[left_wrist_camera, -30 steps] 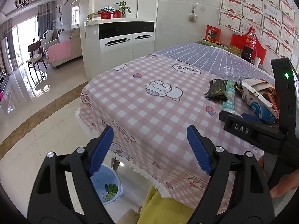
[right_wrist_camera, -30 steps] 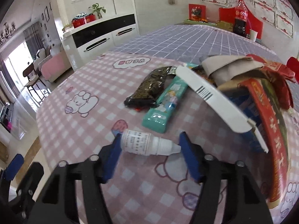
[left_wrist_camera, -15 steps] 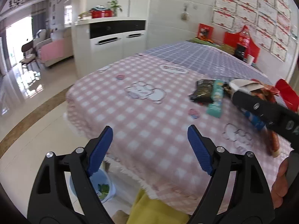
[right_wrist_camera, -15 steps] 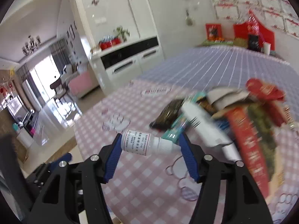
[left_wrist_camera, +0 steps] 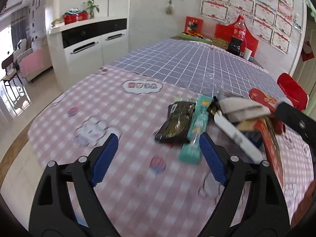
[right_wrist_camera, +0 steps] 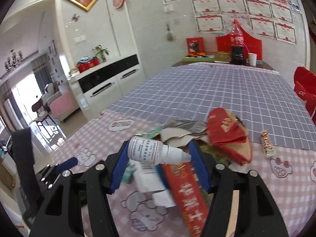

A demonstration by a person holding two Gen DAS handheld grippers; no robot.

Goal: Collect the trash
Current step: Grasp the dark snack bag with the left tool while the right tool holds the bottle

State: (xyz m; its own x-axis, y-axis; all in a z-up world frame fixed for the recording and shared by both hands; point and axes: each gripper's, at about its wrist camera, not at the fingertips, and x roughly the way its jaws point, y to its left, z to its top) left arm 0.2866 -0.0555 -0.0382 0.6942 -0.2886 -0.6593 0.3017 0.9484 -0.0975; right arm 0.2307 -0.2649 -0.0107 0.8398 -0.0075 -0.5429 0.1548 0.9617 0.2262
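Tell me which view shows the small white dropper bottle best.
The right wrist view: the dropper bottle lies crosswise in the right gripper, label and nozzle clear. The left wrist view shows none of it, only the open left gripper over the table.

Heap of paper and foil wrappers (left_wrist_camera: 246, 114) on the pink checked cloth-covered counter (left_wrist_camera: 122, 106), black foil packet (left_wrist_camera: 177, 123) at the heap's left edge, long teal carton (left_wrist_camera: 195, 132) touching the packet's right side, small foil-wrapped stick (right_wrist_camera: 267, 144) apart to the heap's right, dark soda bottle (left_wrist_camera: 238, 37) far behind the heap.
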